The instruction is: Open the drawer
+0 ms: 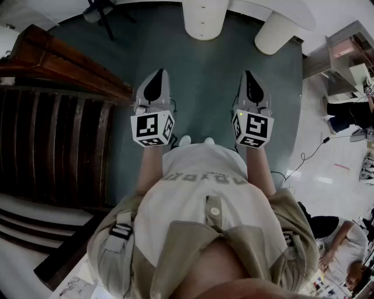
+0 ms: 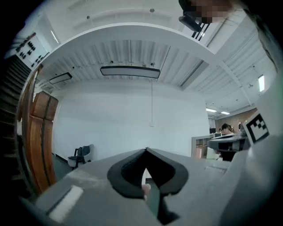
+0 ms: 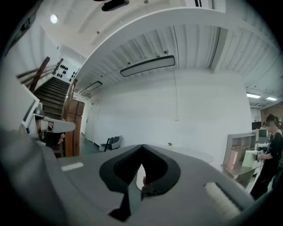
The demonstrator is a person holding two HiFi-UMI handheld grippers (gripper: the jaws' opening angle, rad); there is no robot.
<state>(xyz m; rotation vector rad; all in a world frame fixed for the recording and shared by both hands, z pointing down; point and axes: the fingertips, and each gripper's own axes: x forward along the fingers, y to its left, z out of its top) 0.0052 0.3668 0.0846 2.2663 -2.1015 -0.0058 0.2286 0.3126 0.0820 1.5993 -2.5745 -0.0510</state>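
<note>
No drawer shows in any view. In the head view both grippers are held level in front of the person's body, above a dark teal carpet [image 1: 204,87]. The left gripper [image 1: 156,75] has its jaws shut with nothing between them, and its marker cube [image 1: 152,128] faces the camera. The right gripper [image 1: 249,75] is shut and empty too, a hand's width to the right. In the left gripper view the left gripper [image 2: 146,150] points at a far white wall. The right gripper [image 3: 142,146] points at the same wall in its own view.
A dark wooden stair railing [image 1: 52,140] fills the left. Two white table legs [image 1: 203,17] stand ahead, with a chair [image 2: 82,154] by the far wall. A shelf unit [image 1: 345,52] and a floor cable [image 1: 310,155] are at right, where people sit [image 1: 342,257].
</note>
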